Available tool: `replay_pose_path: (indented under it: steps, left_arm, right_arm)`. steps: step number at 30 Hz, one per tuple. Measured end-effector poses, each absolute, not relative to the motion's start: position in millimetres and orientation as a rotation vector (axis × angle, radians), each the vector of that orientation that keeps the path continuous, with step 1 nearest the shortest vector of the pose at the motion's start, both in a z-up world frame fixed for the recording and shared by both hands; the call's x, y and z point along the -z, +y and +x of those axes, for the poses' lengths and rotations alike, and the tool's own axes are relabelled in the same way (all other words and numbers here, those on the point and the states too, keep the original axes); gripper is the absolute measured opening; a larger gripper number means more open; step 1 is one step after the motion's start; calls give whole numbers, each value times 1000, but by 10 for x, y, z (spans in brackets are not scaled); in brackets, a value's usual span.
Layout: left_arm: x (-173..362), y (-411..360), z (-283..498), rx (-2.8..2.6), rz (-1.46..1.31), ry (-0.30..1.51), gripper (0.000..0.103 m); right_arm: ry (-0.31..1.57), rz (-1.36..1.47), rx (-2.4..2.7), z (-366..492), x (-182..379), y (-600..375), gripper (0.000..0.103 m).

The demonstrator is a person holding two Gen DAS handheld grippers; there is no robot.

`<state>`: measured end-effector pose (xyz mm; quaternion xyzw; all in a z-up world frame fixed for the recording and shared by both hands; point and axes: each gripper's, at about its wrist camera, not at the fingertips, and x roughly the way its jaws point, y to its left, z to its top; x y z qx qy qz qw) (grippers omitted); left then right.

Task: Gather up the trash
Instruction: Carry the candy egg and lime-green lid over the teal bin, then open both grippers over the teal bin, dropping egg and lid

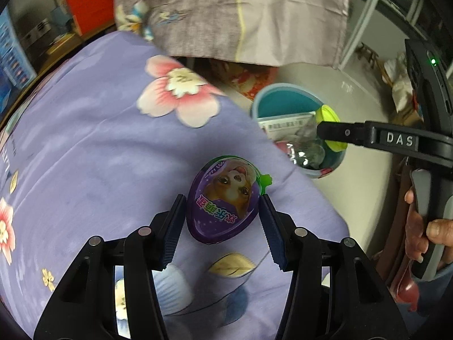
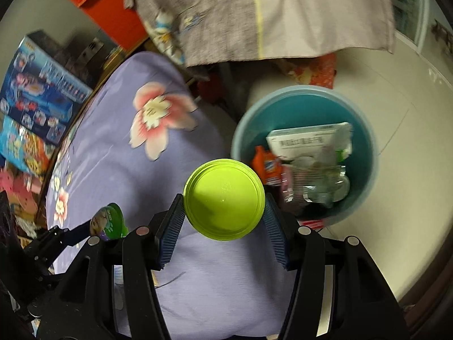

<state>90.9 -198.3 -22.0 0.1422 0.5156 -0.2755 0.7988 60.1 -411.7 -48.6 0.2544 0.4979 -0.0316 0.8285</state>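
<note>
Purple egg-shaped toy package (image 1: 223, 201), printed with a puppy and rimmed in green, pinched between the two blue pads of the left gripper (image 1: 222, 221) and carried above the lilac flowered bedspread (image 1: 93, 147). Seen again in the right wrist view at lower left, edge-on (image 2: 106, 221), clamped in that same gripper. Lime-green round plastic lid (image 2: 223, 198) squeezed by its rim between the pads of the right gripper (image 2: 223, 223), held over the edge of the bed, just beside the bin. In the left wrist view, only a slice of that lid (image 1: 328, 114) visible behind a black finger marked DAS, directly over the bin's mouth. Teal round bin (image 2: 305, 107) on the pale floor (image 2: 402, 153) next to the bed, already holding a white carton, an orange packet and crumpled clear wrappers. Grey cloth with a yellow stripe (image 2: 254, 14) draped beyond it. A hand (image 1: 421, 235) gripping the right tool's handle at far right. Colourful toy boxes (image 2: 39, 90) stacked left of the bed.
</note>
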Motion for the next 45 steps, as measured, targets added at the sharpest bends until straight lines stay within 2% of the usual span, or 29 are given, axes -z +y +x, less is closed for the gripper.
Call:
replay_pose_path:
  steps: [14, 27, 31, 33, 41, 45]
  left_arm:
    - [419, -2975, 993, 689, 388, 1143, 54]
    - [693, -3610, 1314, 738, 401, 1181, 55]
    - [710, -3702, 1439, 727, 392, 1175, 67]
    - [708, -3688, 1473, 716, 377, 1174, 81]
    - [683, -3494, 1475, 690, 344, 1188, 96]
    - [691, -3384, 1454, 673, 326, 1214, 98]
  right_arm:
    - [1055, 634, 173, 356, 653, -4972, 53]
    - [1102, 640, 220, 486, 760, -5284, 54]
    - [1117, 635, 223, 567, 781, -5307, 54]
    - [1123, 630, 224, 608, 782, -5307, 54]
    - [1144, 610, 198, 780, 841, -5226, 54]
    - [1152, 590, 180, 862, 859, -5137, 54]
